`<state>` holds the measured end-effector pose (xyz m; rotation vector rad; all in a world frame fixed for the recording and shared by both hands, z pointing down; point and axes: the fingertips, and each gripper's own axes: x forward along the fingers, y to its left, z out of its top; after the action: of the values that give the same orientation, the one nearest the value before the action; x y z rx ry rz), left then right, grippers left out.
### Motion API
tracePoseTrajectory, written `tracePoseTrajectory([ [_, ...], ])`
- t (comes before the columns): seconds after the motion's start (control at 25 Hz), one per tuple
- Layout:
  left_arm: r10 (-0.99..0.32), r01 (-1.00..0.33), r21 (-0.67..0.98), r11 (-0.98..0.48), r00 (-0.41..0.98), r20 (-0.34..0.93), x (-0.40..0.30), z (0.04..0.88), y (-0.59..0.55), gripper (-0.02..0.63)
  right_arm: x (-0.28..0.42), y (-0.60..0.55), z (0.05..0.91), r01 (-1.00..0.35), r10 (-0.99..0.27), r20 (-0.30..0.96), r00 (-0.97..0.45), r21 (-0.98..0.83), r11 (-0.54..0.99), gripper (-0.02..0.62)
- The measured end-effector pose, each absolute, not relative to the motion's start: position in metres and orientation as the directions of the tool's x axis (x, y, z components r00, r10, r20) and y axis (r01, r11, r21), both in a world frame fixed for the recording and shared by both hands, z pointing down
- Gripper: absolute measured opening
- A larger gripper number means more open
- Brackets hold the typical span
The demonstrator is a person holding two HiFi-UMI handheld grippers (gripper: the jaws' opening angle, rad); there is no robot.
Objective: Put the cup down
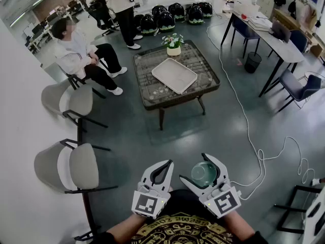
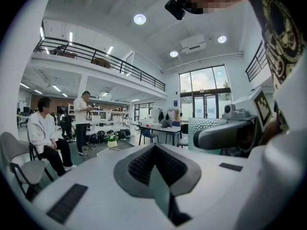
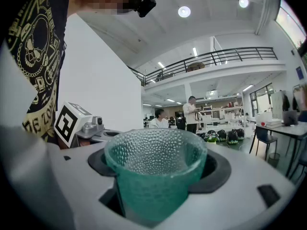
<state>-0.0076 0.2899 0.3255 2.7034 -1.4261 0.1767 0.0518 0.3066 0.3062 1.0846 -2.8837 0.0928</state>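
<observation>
A green, dimpled glass cup (image 1: 204,173) sits upright between the jaws of my right gripper (image 1: 197,169), which is shut on it at about waist height over the floor. In the right gripper view the cup (image 3: 156,171) fills the gap between the dark pads (image 3: 218,169). My left gripper (image 1: 166,164) hangs just to the left of it, shut with nothing inside; its pads (image 2: 144,164) meet in the left gripper view, where the cup (image 2: 205,127) shows to the right. A low table (image 1: 147,83) with a white tray (image 1: 174,75) stands some way ahead.
A flower pot (image 1: 173,43) stands at the table's far edge. Two grey chairs (image 1: 76,166) (image 1: 71,99) are at the left, with a seated person (image 1: 81,55) and a standing person (image 1: 122,4) beyond. A white cable (image 1: 244,116) snakes over the floor on the right, near a desk (image 1: 274,37).
</observation>
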Motion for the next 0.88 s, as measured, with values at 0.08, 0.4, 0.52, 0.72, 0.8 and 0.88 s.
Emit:
tracePoseTrajectory([
  [0.08, -0.839, -0.847, 0.002, -0.532, 0.528, 0.134, -0.014, 0.325, 0.287, 0.000, 0.058, 0.301, 0.311, -0.684, -0.679, 0.088, -0.729, -0.036, 0.729, 0.402],
  [0.4, -0.881, -0.884, -0.043, -0.465, 0.456, 0.128, -0.026, 0.317, 0.281, 0.000, 0.093, 0.269, 0.317, -0.840, -0.833, 0.109, -0.542, -0.044, 0.540, 0.402],
  [0.52, -0.878, -0.882, -0.034, -0.471, 0.464, 0.121, -0.022, 0.318, 0.277, 0.000, 0.093, 0.266, 0.318, -0.851, -0.845, 0.105, -0.525, -0.052, 0.522, 0.402],
  [0.72, -0.876, -0.884, -0.029, -0.466, 0.456, 0.159, -0.025, 0.335, 0.271, 0.000, 0.089, 0.261, 0.324, -0.853, -0.847, 0.103, -0.522, -0.045, 0.520, 0.403],
  [0.8, -0.880, -0.891, -0.022, -0.454, 0.444, 0.171, -0.029, 0.340, 0.266, 0.000, 0.087, 0.257, 0.324, -0.854, -0.848, 0.103, -0.521, -0.040, 0.519, 0.402],
  [0.88, -0.887, -0.898, -0.020, -0.440, 0.431, 0.169, -0.032, 0.338, 0.262, 0.000, 0.086, 0.255, 0.324, -0.853, -0.848, 0.102, -0.521, -0.038, 0.520, 0.403],
])
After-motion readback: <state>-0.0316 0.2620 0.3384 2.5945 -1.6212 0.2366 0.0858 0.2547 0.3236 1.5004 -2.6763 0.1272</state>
